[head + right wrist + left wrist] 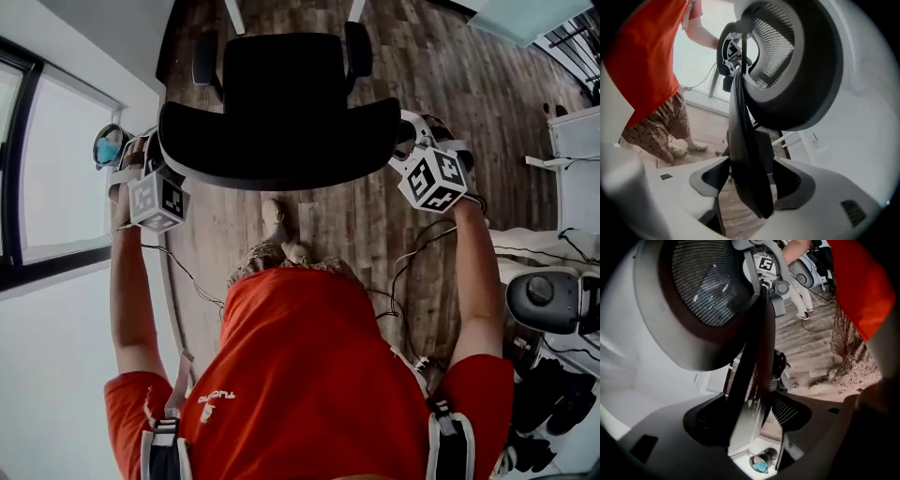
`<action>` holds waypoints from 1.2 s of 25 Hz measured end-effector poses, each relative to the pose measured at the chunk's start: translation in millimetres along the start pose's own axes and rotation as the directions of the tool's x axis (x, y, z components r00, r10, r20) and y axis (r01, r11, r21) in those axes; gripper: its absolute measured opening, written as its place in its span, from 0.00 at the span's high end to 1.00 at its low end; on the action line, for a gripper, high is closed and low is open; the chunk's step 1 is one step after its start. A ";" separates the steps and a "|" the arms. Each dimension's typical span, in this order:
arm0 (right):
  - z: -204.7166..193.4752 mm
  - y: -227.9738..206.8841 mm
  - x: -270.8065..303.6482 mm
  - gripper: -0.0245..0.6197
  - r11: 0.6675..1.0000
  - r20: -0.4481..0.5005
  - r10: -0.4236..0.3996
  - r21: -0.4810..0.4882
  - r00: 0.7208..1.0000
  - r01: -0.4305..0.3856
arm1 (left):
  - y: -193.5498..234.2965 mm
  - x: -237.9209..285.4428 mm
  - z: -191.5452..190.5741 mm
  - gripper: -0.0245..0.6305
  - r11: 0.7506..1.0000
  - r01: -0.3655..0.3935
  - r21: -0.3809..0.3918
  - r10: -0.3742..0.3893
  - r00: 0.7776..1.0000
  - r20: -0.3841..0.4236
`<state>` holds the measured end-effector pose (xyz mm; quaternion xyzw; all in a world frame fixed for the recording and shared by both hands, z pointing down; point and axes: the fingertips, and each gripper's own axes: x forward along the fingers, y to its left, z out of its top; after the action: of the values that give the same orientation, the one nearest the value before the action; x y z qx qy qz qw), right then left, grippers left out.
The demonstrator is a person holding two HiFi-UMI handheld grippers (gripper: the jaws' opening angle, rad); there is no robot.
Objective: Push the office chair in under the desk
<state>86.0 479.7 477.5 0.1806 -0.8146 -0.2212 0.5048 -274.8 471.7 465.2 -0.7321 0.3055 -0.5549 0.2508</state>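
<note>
The black office chair stands on the wood floor in front of me, with its wide curved backrest top nearest. My left gripper is at the backrest's left end and my right gripper at its right end. In the left gripper view the thin backrest edge runs between the open jaws of the left gripper, with gaps showing beside it. The right gripper also stands open around the backrest edge. Mesh of the chair fills the view beyond. Two white desk legs show past the seat.
A large window runs along the left wall. White furniture stands at the right, with cables on the floor, a black and white device and dark shoes below it. The person's foot is behind the chair.
</note>
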 end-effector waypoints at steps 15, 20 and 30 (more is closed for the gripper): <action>0.8 -1.2 28.6 0.65 0.980 -0.015 0.064 -0.188 0.998 -0.065 | 1.2 27.2 -9.1 0.77 0.989 0.067 0.135 -0.068 0.998 0.004; 0.5 -8.7 35.3 0.67 0.980 -0.008 0.081 -0.179 0.997 -0.082 | 11.9 39.1 -12.1 0.77 0.988 0.070 0.141 -0.071 0.997 0.006; -16.7 -63.9 72.3 0.67 0.990 -0.048 0.056 -0.125 0.997 -0.061 | 61.0 94.3 -14.8 0.77 0.985 0.082 0.150 -0.086 0.996 0.019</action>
<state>74.9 385.8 503.1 0.1291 -0.7926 -0.2535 0.5393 -280.8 360.9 488.2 -0.7304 0.2289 -0.5770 0.2850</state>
